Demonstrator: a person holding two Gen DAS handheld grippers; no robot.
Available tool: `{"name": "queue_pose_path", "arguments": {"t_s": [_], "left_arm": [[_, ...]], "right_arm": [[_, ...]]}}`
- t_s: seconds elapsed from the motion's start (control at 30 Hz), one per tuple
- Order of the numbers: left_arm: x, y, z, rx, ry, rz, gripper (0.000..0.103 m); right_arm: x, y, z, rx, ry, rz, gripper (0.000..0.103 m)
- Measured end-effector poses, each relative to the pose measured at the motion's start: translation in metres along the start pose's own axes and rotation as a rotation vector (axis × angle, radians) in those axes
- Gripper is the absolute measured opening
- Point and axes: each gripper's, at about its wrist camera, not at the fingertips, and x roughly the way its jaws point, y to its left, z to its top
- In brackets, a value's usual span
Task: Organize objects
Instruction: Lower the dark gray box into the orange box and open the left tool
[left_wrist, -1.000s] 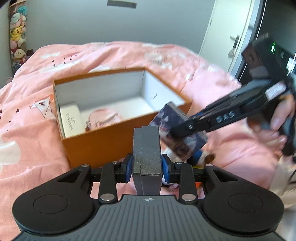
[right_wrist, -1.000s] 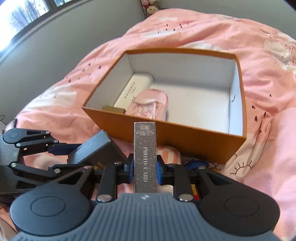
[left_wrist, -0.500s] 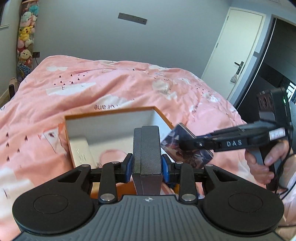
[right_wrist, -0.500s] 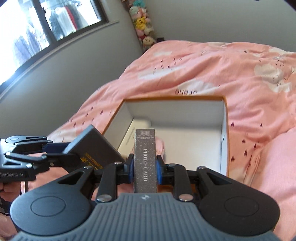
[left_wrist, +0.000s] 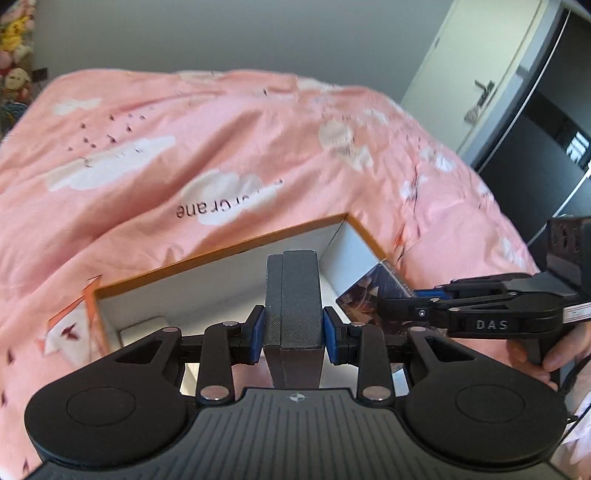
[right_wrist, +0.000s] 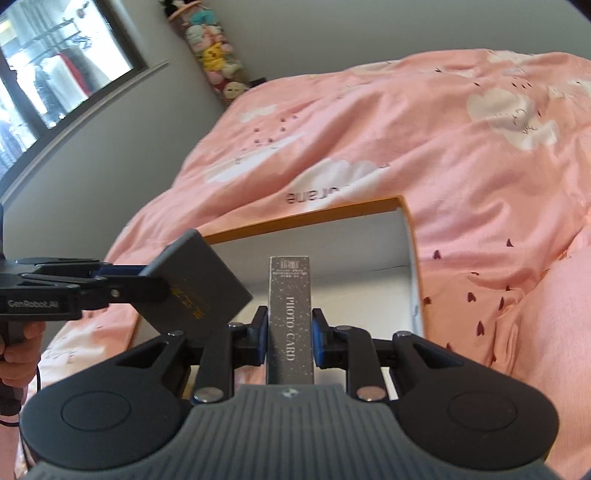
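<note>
Orange box rim below | left gripper jaws clamp grey case | right gripper jaws clamp photo-card box

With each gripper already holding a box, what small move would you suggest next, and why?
Probably lower the right gripper so its photo card box goes into the orange box: it is clamped and raised over the open interior. The left gripper holds a grey box.

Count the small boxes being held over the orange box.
2: a dark grey box in the left gripper, a photo card box in the right gripper. Others inside may be hidden.
</note>
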Motion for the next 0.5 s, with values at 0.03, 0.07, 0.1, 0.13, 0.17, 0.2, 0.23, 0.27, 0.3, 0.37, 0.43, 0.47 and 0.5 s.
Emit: {"name": "queue_pose_path", "arguments": {"t_s": [0.03, 0.07, 0.1, 0.13, 0.17, 0.2, 0.23, 0.27, 0.3, 0.37, 0.43, 0.47, 0.5], "left_arm": [[0.009, 0.004, 0.004, -0.008, 0.021, -0.009, 0.036], [0.017, 0.008, 0.008, -0.016, 0.038, -0.021, 0.036], [0.025, 0.012, 0.011, -0.02, 0.054, -0.037, 0.036], [0.033, 0.015, 0.014, -0.025, 0.069, -0.052, 0.036], [0.041, 0.018, 0.018, -0.031, 0.083, -0.062, 0.036], [0.049, 0.02, 0.021, -0.034, 0.1, -0.068, 0.036], [0.056, 0.023, 0.025, -0.04, 0.115, -0.071, 0.036], [0.064, 0.027, 0.026, -0.049, 0.134, -0.075, 0.036], [0.072, 0.03, 0.027, -0.052, 0.155, -0.084, 0.036], [0.085, 0.036, 0.027, -0.056, 0.189, -0.087, 0.036], [0.094, 0.042, 0.027, -0.066, 0.213, -0.1, 0.037], [0.096, 0.045, 0.026, -0.07, 0.217, -0.109, 0.037], [0.097, 0.047, 0.027, -0.073, 0.216, -0.108, 0.038]], "right_arm": [[0.006, -0.002, 0.002, 0.001, 0.005, -0.008, 0.024], [0.011, -0.004, 0.003, 0.0, 0.012, -0.012, 0.024], [0.017, -0.006, 0.005, 0.001, 0.02, -0.014, 0.024], [0.022, -0.006, 0.005, 0.002, 0.026, -0.017, 0.024], [0.028, -0.008, 0.006, 0.002, 0.031, -0.02, 0.024], [0.033, -0.01, 0.007, 0.004, 0.034, -0.025, 0.024], [0.038, -0.011, 0.008, 0.009, 0.036, -0.032, 0.024], [0.042, -0.013, 0.009, 0.012, 0.037, -0.039, 0.024], [0.047, -0.014, 0.01, 0.013, 0.037, -0.046, 0.024], [0.053, -0.016, 0.011, 0.01, 0.041, -0.054, 0.024], [0.059, -0.017, 0.011, 0.006, 0.049, -0.061, 0.024], [0.062, -0.018, 0.011, 0.004, 0.053, -0.064, 0.024], [0.065, -0.019, 0.011, 0.004, 0.059, -0.065, 0.024]]}}
